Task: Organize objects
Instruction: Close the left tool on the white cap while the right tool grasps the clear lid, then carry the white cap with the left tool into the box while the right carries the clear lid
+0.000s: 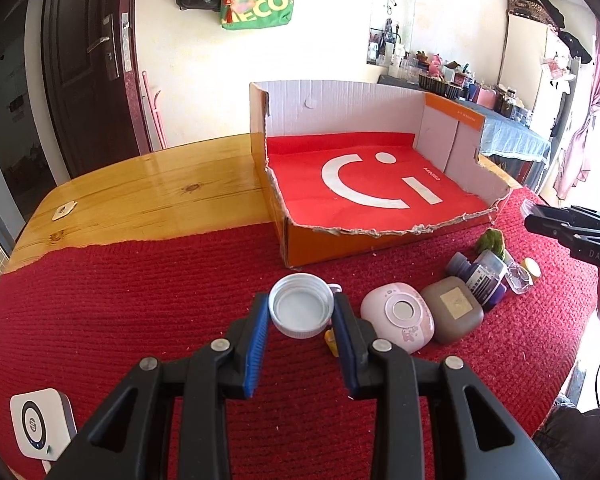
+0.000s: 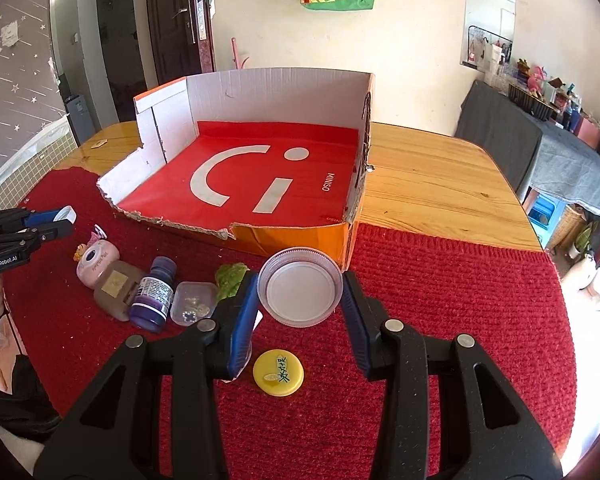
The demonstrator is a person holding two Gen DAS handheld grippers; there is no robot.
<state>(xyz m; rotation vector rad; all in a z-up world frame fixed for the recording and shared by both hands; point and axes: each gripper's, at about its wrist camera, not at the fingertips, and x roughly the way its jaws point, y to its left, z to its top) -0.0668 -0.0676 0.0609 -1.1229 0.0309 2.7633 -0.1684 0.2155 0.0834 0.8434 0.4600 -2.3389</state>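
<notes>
My left gripper [image 1: 301, 312] is shut on a white screw cap [image 1: 301, 310], held open side up above the red knitted cloth [image 1: 140, 300]. My right gripper [image 2: 300, 294] is shut on a clear round lid [image 2: 300, 291], held just before the orange cardboard box [image 2: 300, 236]. The box is open, torn along its front edge, with a red Miniso bag lining its floor [image 1: 372, 176]. The left gripper also shows at the left of the right wrist view [image 2: 56, 220].
On the cloth lie a pink case [image 1: 398, 316], a brown case [image 1: 452, 314], a purple bottle [image 2: 152, 294], a clear small box [image 2: 194, 302], a green lump [image 2: 230, 276] and a yellow cap [image 2: 278, 372]. A white device [image 1: 40, 424] sits near left. The wooden table [image 2: 440, 188] lies beyond.
</notes>
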